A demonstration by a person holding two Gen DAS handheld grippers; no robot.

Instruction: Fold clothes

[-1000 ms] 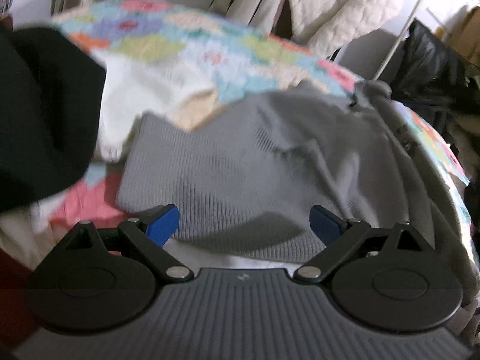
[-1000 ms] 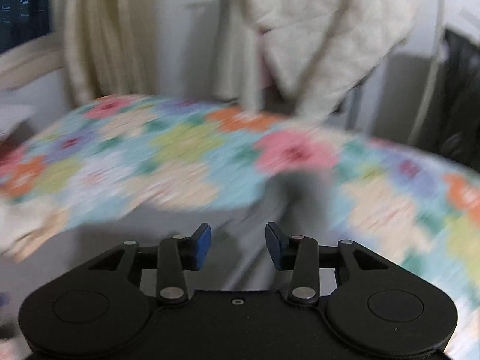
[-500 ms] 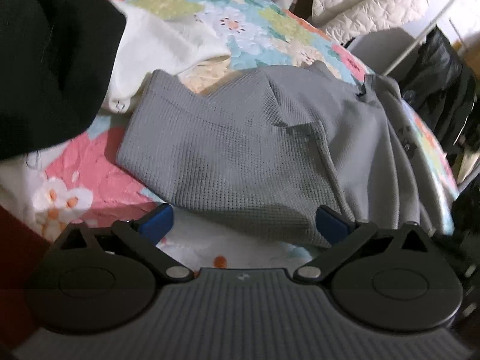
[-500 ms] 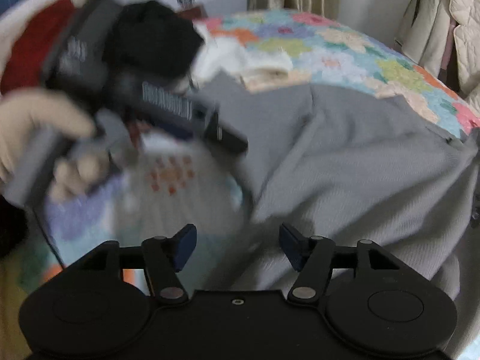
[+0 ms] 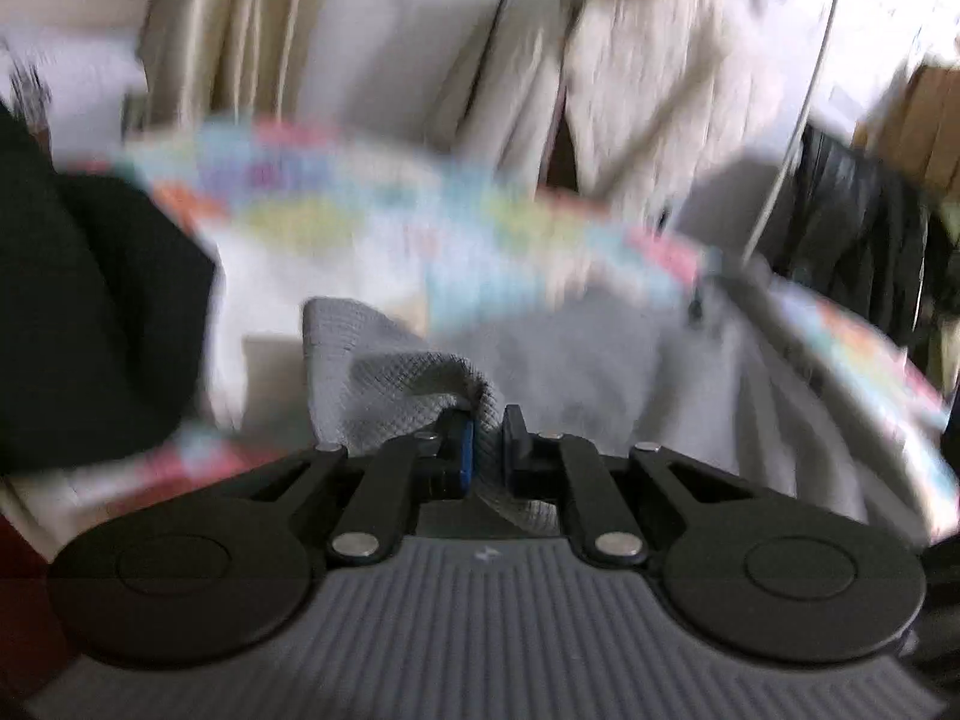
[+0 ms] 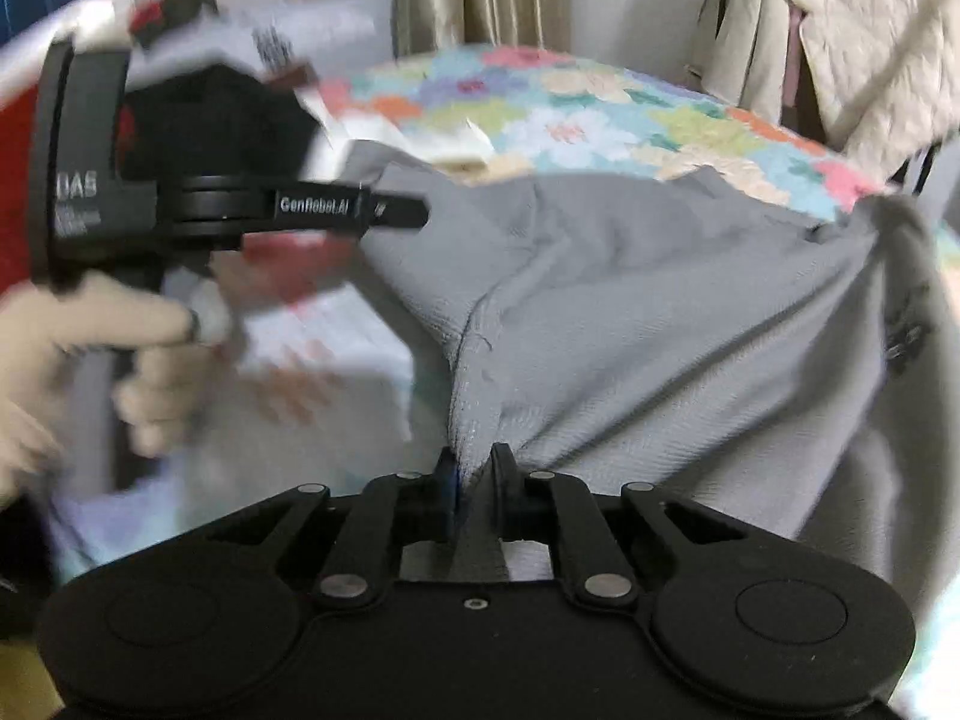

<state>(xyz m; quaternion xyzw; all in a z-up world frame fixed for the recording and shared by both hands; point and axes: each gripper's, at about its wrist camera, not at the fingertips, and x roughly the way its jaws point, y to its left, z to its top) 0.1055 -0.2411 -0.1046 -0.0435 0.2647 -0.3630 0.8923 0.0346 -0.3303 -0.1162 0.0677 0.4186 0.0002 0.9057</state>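
Observation:
A grey waffle-knit garment [image 6: 630,300] lies spread over a flower-patterned bedspread [image 6: 600,114]. My right gripper [image 6: 471,477] is shut on a pinched fold of its near edge. In the left wrist view my left gripper [image 5: 486,441] is shut on a bunched corner of the same grey garment [image 5: 408,378], lifted off the bed. The left gripper's body [image 6: 198,204] also shows in the right wrist view, held by a gloved hand [image 6: 72,360], with its tip at the cloth's left edge. The left wrist view is blurred.
A black garment [image 5: 78,312] and a white cloth [image 5: 270,294] lie on the left of the bed. Cream curtains [image 5: 228,30] and a quilted cream jacket [image 6: 858,42] hang behind. Dark clothing [image 5: 858,228] hangs at the right.
Both grippers were open over the grey garment; each has now closed on its near edge. The left gripper has lifted its corner and tilted upward.

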